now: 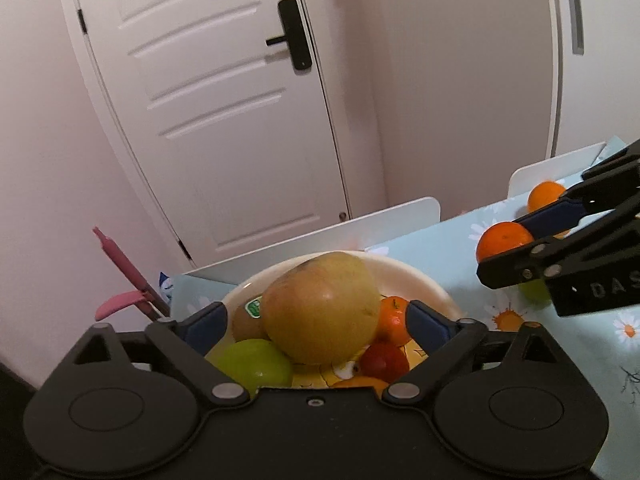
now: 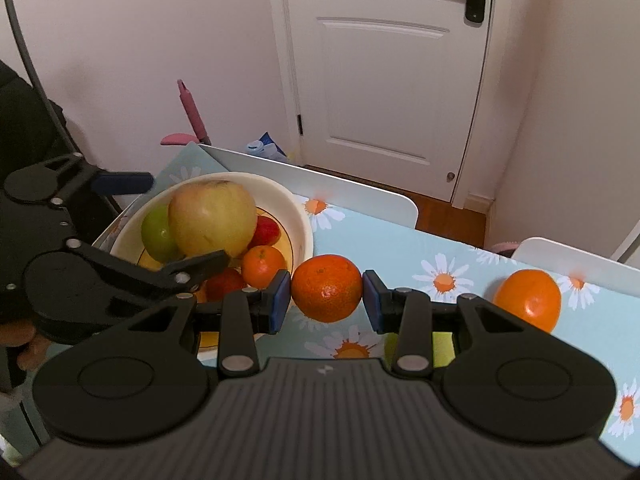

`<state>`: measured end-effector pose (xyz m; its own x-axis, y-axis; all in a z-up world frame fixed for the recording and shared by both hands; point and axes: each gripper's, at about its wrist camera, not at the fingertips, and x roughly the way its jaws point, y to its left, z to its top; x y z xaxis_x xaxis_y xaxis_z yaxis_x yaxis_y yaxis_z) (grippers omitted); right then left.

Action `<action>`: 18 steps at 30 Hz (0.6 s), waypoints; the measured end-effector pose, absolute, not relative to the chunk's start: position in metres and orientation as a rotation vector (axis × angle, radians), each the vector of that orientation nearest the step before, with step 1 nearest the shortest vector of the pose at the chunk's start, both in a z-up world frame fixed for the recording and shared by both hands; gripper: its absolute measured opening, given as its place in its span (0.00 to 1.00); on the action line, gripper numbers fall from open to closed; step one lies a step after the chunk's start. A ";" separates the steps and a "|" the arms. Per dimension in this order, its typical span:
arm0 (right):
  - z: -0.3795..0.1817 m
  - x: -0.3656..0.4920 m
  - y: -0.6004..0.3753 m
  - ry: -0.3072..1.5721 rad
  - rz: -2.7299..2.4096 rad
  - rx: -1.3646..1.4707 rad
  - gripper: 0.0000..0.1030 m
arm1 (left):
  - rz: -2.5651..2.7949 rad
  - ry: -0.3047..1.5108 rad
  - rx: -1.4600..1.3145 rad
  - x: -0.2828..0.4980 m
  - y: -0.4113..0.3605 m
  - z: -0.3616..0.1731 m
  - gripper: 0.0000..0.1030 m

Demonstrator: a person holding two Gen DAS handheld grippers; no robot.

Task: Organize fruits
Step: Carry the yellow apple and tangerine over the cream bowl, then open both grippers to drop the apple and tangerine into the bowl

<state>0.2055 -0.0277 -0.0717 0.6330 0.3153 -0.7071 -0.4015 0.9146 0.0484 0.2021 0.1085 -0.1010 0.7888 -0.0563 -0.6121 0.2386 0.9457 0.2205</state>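
Observation:
A cream bowl [image 1: 420,280] [image 2: 298,216] holds a large yellow apple [image 1: 322,308] [image 2: 212,216], a green apple [image 1: 252,362] [image 2: 156,234], a kiwi [image 1: 246,320], red fruits [image 1: 384,360] and a small orange [image 2: 262,264]. My left gripper [image 1: 316,324] is open, its fingers on either side of the yellow apple above the bowl. My right gripper [image 2: 326,300] is shut on a mandarin [image 2: 326,292] [image 1: 502,240], held just right of the bowl. Another orange [image 2: 528,298] [image 1: 546,194] lies on the table further right.
The table has a light blue daisy cloth [image 2: 400,248]. White chair backs [image 2: 320,184] [image 2: 568,256] stand at its far edge. A green fruit [image 1: 534,290] lies under my right gripper. A pink handle [image 1: 120,264] stands left; a white door [image 2: 380,80] is behind.

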 end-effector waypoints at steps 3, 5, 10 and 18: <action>-0.070 0.206 -0.028 0.788 0.440 -0.136 0.52 | -0.128 0.654 0.265 0.190 0.114 -0.095 0.95; -0.069 0.206 -0.026 0.789 0.462 -0.150 0.52 | -0.097 0.661 0.244 0.183 0.118 -0.090 0.95; -0.069 0.207 -0.019 0.792 0.525 -0.179 0.52 | -0.022 0.680 0.203 0.161 0.124 -0.083 0.95; -0.079 0.206 0.001 0.802 0.619 -0.236 0.52 | 0.064 0.708 0.141 0.138 0.133 -0.077 0.96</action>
